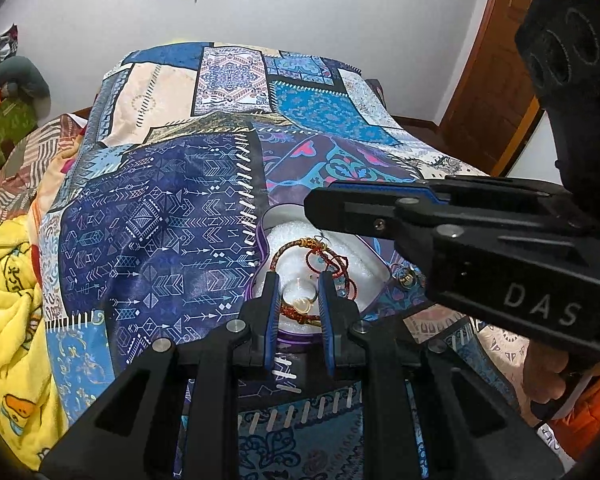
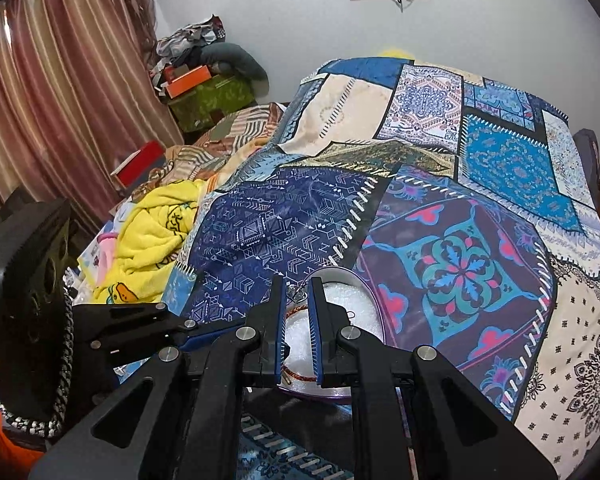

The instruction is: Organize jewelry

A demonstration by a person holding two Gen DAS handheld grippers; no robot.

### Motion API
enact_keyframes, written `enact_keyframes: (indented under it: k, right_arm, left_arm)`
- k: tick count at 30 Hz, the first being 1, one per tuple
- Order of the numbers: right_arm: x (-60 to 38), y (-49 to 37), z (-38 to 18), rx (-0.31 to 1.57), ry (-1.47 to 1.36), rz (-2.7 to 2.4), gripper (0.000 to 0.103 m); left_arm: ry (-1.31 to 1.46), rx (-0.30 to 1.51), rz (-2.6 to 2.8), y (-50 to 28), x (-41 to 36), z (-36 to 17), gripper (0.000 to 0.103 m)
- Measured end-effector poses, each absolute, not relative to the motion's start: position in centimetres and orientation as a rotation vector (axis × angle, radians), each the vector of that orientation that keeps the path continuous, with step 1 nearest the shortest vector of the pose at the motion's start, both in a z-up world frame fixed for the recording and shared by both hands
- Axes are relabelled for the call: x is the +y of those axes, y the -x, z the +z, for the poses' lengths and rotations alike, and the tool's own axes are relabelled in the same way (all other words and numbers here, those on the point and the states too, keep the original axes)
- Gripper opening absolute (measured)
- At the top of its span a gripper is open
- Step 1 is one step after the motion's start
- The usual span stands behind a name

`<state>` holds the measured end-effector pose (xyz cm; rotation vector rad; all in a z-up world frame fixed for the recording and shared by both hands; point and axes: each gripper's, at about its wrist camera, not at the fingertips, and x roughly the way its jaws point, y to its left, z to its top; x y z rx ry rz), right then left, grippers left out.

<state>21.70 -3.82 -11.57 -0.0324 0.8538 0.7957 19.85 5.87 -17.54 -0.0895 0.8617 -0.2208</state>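
A purple-rimmed jewelry box (image 1: 370, 262) with a white padded lining lies on the patchwork bedspread. Red braided bracelets (image 1: 300, 246) lie in it. My left gripper (image 1: 299, 290) hovers over the box's near part, jaws open around a gold ring with a pale stone (image 1: 300, 302), not gripping it. My right gripper (image 1: 314, 206) reaches in from the right over the box's far rim. In the right wrist view my right gripper (image 2: 298, 294) is open over the box (image 2: 370, 300), with a small silver piece (image 2: 296, 294) between its tips and a braided bracelet (image 2: 296, 312) below.
The bedspread (image 1: 180, 220) covers the bed. A yellow blanket (image 2: 148, 232) is bunched at the left. Boxes and clothes (image 2: 204, 84) are piled by the curtain. A small charm (image 1: 407, 279) lies on the bedspread right of the box.
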Motion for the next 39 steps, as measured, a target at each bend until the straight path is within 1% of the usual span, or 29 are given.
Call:
enact_keyframes:
  k: [7, 9, 10, 11, 12, 13, 24, 31, 39]
  right_arm:
    - [-3.5, -21.8, -11.6, 0.864, 0.037, 0.793, 0.010]
    - [-3.6, -21.8, -11.5, 0.865, 0.038, 0.792, 0.015]
    - [-3.6, -21.8, -11.4, 0.864, 0.034, 0.791, 0.020]
    - [-3.8, -21.8, -11.3, 0.860, 0.031, 0.789, 0.024]
    - [-3.9, -21.7, -11.1, 0.853, 0.029, 0.787, 0.025]
    - [-4.1, -21.6, -11.0, 0.847, 0.028, 0.785, 0.026]
    - [-6.7, -20.9, -8.9, 0.791, 0.003, 0.729, 0.026]
    - [-10.5, -20.6, -8.1, 0.773, -0.015, 0.648, 0.026]
    - [-14.9, -20.3, -9.0, 0.801, -0.005, 0.542, 0.026]
  left_arm:
    - [0.087, 0.865, -0.214, -19.9, 6.0, -17.5, 0.017]
    - [0.088, 0.867, -0.209, -19.9, 6.1, -17.4, 0.020]
    - [0.088, 0.866, -0.205, -19.9, 6.1, -17.3, 0.022]
    - [0.089, 0.865, -0.201, -19.9, 6.1, -17.3, 0.026]
    - [0.089, 0.863, -0.196, -19.9, 6.2, -17.2, 0.029]
    - [0.089, 0.861, -0.192, -19.8, 6.2, -17.1, 0.030]
    - [0.083, 0.838, -0.173, -19.2, 5.8, -15.2, 0.031]
    - [0.080, 0.818, -0.180, -18.7, 4.6, -13.7, 0.031]
    - [0.063, 0.853, -0.244, -18.5, 1.3, -14.4, 0.032]
